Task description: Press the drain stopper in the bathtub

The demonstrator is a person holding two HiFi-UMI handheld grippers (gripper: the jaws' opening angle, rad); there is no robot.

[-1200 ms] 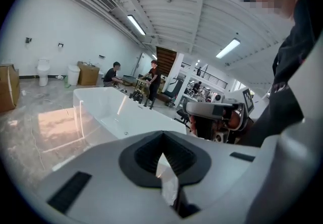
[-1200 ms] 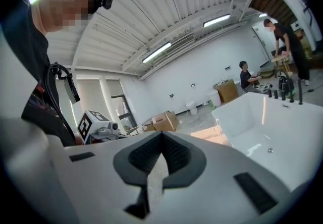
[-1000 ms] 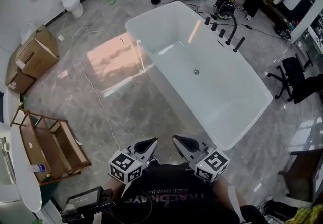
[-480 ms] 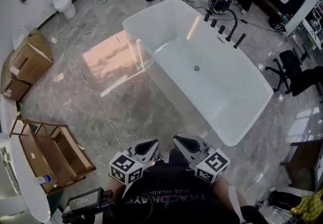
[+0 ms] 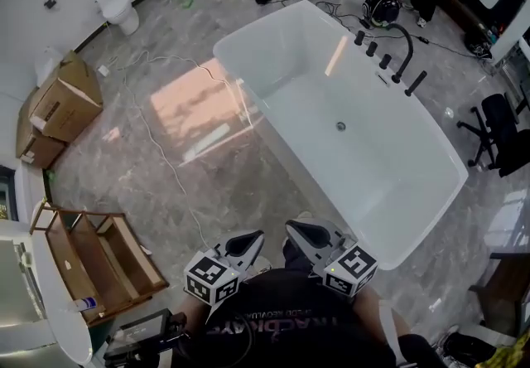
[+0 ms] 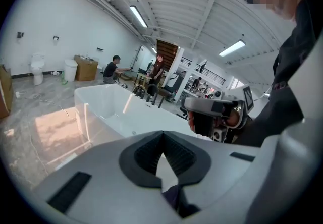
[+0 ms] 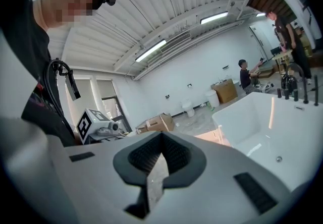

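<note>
The white bathtub (image 5: 397, 192) ran long from 11 to 5 o'clock. Its drain stopper (image 5: 340, 126) sat mid-floor of the tub, toward 1 o'clock from both tongs and well apart from them. The right tongs (image 5: 302, 235) were nearer, with the left tongs (image 5: 241, 242) beside them, both clenched on nothing. The stopper showed too small to tell whether it stood raised or pressed.

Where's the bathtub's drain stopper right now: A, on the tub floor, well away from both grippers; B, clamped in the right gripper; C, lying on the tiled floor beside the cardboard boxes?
A: the drain stopper sits on the floor of the bathtub, while the left gripper and right gripper are near the person's chest, outside the tub.
</note>
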